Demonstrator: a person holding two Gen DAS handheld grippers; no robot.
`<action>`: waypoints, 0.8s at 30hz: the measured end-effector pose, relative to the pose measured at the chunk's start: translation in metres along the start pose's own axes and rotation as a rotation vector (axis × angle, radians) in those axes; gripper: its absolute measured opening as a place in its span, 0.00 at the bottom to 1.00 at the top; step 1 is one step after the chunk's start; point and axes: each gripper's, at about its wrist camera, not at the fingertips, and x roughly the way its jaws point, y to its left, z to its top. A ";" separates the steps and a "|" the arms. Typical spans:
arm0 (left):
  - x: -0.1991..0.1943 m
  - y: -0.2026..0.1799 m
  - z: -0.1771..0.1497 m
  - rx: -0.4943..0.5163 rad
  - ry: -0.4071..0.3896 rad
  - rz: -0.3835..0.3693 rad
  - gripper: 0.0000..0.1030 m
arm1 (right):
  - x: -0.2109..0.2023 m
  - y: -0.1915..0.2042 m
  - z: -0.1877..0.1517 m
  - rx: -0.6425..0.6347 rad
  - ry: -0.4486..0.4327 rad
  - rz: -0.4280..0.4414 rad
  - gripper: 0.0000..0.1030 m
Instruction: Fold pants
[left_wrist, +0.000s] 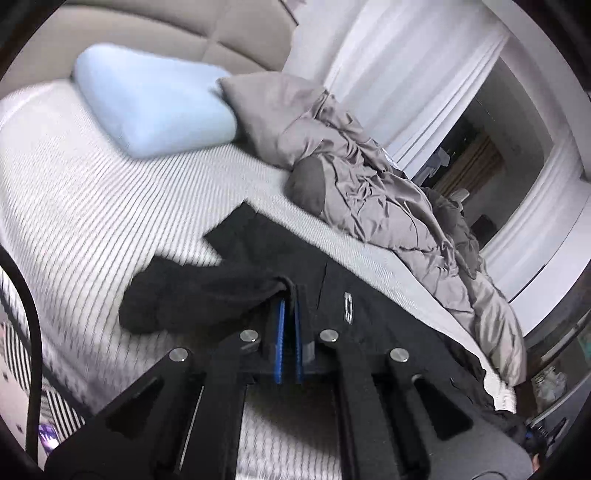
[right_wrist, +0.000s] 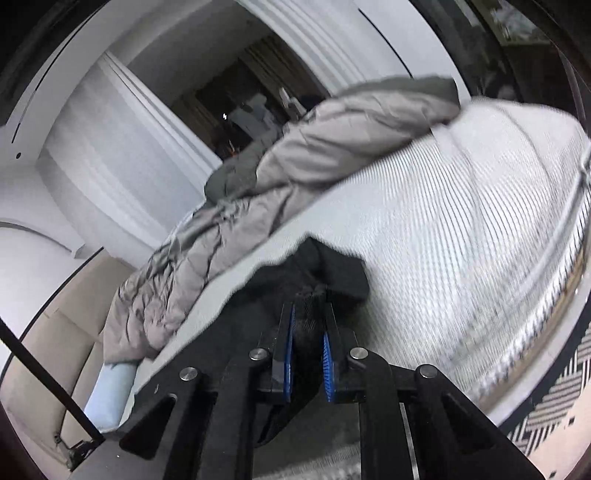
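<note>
Black pants (left_wrist: 236, 258) are clamped by the left hand-held gripper (left_wrist: 290, 295) and right hand-held gripper (right_wrist: 309, 314); bare striped bed (left_wrist: 92, 206) is seen at left.

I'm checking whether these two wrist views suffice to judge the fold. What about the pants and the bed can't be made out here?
- Left wrist view: the black pants run under the left gripper, so their near part is hidden.
- Right wrist view: the fabric bunches between the right gripper pads; which part it is cannot be told.
- Right wrist view: the striped mattress is motion-blurred.
- Both views: the grey duvet hides the bed's far side.
</note>
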 end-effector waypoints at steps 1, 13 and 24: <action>0.008 -0.009 0.011 0.013 0.004 0.006 0.02 | 0.013 0.010 0.012 -0.014 -0.002 -0.011 0.12; 0.240 -0.072 0.122 0.107 0.257 0.257 0.24 | 0.243 0.107 0.118 -0.204 0.040 -0.383 0.58; 0.176 -0.090 0.088 0.121 0.134 0.134 0.53 | 0.220 0.109 0.044 -0.262 0.112 -0.156 0.79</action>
